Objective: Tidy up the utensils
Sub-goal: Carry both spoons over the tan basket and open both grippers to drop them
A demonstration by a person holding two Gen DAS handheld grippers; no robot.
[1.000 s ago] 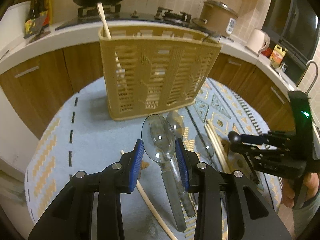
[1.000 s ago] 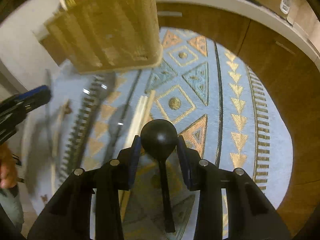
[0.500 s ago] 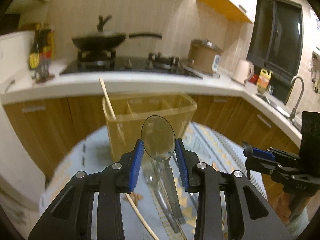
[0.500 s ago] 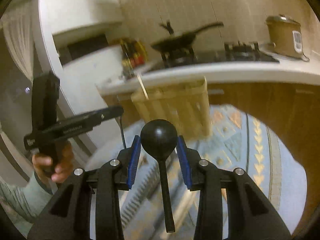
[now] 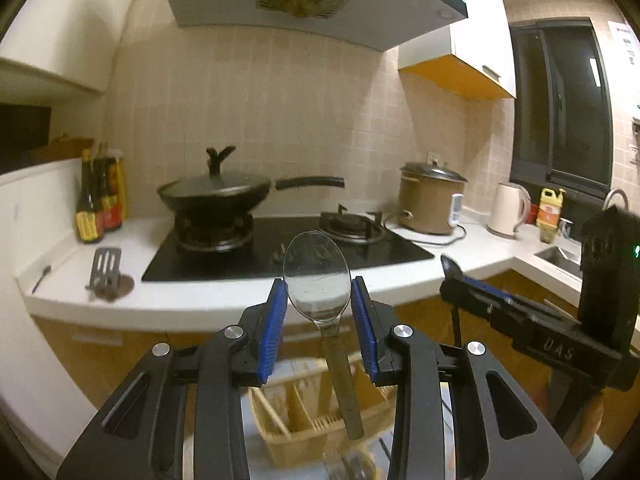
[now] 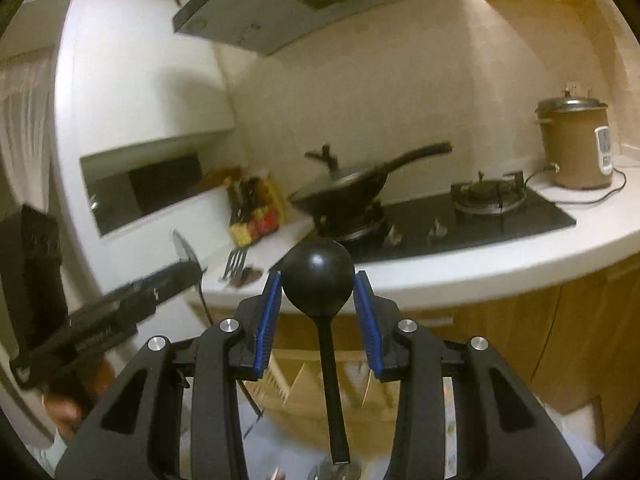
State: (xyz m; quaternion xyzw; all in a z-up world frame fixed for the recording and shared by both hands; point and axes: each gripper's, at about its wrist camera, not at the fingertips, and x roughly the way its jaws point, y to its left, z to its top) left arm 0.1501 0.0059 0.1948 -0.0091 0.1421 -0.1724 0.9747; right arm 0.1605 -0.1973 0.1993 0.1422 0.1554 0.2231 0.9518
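Both jaws pinch spoon bowls mid-frame, left gripper (image 5: 319, 316) on a clear plastic spoon (image 5: 317, 280), right gripper (image 6: 317, 312) on a black spoon (image 6: 318, 276); light, stiff, probably slippery, handles dangling over the basket (image 5: 304, 412).

both grippers raised, basket (image 5: 320, 420) now apparently below

text: "DAS" | on: right gripper (image 5: 452, 280) body | bottle labels: probably too blurred
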